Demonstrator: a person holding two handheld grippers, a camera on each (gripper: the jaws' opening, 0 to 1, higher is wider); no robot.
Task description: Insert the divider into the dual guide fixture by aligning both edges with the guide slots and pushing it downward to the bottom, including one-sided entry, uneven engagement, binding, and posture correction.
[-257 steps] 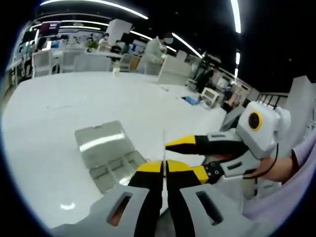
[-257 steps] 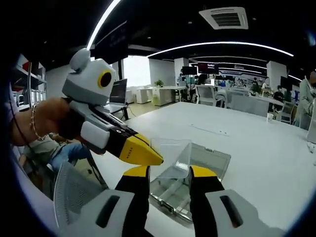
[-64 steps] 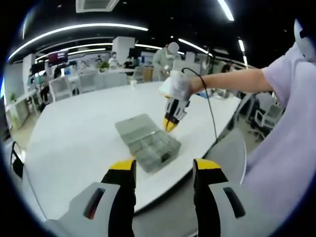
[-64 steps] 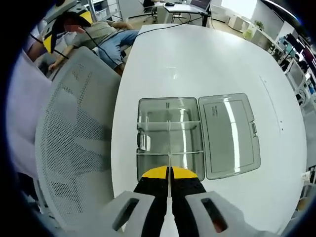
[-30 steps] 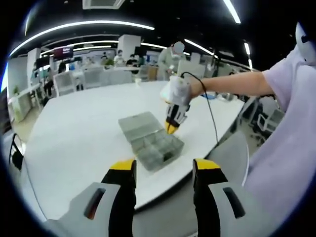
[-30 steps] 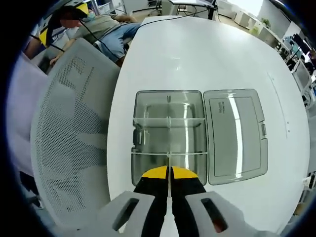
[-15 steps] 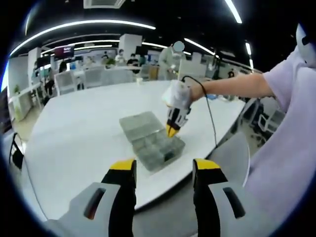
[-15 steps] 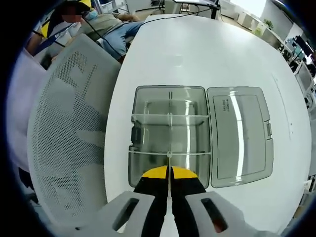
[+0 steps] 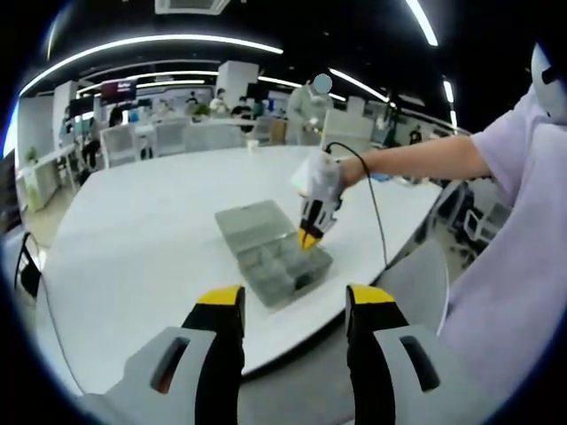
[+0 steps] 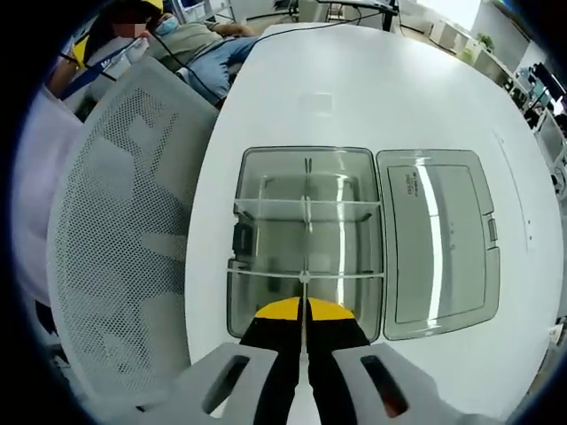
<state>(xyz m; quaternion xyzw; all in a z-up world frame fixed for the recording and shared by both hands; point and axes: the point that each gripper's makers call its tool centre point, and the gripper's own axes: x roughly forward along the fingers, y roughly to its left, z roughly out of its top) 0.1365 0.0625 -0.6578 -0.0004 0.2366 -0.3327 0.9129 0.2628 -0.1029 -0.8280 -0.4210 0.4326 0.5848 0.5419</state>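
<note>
Divider going into the box

Right gripper (image 10: 302,312) clamps the clear divider (image 10: 303,285) edge-on over the organizer box (image 10: 306,181) (near compartment); next push straight down. Left gripper (image 9: 288,301) hangs back, jaws apart.

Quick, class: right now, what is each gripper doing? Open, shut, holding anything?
Left gripper: open, holding nothing, back from the table.
Right gripper: shut on the thin clear divider, directly above the open box.

Yellow-tipped tongs (image 10: 303,312), clear grey box (image 10: 306,239), white table (image 10: 372,88)
</note>
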